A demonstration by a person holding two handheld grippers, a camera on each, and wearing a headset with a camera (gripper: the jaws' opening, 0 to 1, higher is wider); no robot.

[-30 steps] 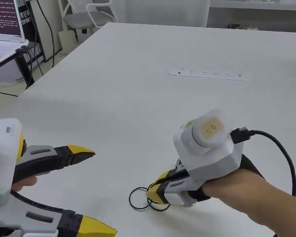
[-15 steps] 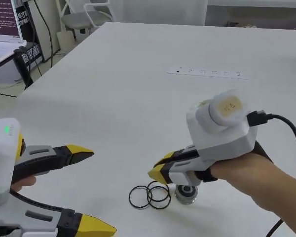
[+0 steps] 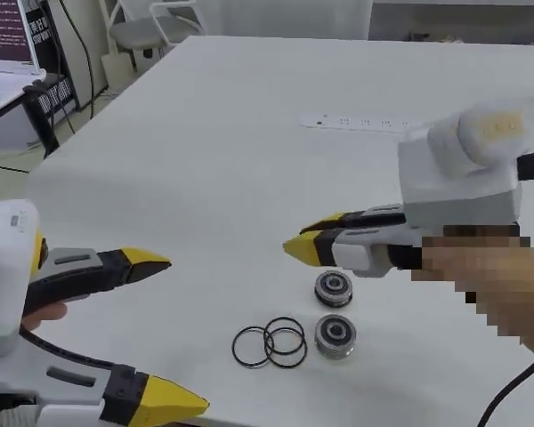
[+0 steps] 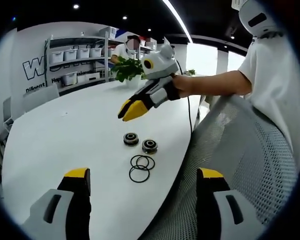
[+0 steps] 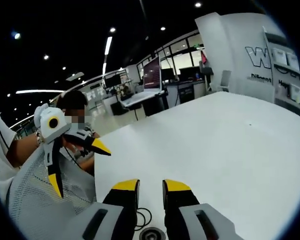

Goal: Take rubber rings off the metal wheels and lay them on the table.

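**Head view.** The left tongs (image 3: 160, 334) are sitting at the lower left with their yellow-tipped jaws spread wide apart, gripping nothing. The right tongs (image 3: 298, 247) are hovering above the white worktop (image 3: 231, 160). Their jaws are almost together, leaving only a slim gap, and are carrying nothing. Below them two metal wheels are lying flat just beside each other, the far wheel (image 3: 334, 287) and the near wheel (image 3: 335, 335). Three rubber rings (image 3: 269, 342) are lying flat on the worktop just left of the near wheel, overlapping one another. A power strip (image 3: 356, 122) is resting farther back on the worktop.

**Left gripper view.** The left tongs (image 4: 143, 174) are rising from the bottom with their jaws far apart. Beyond them the rubber rings (image 4: 141, 162) are lying near the worktop's edge, with both wheels (image 4: 131, 139) (image 4: 150, 146) just past them. The right tongs (image 4: 131, 109) are hanging over the wheels. A mesh chair back (image 4: 240, 150) is showing on the right.

**Right gripper view.** The right tongs (image 5: 150, 187) are pointing along the worktop (image 5: 215, 150), jaws close together. A wheel (image 5: 152, 233) and a ring (image 5: 141, 217) are showing low between them. The left tongs (image 5: 79, 166) are standing open at the left.
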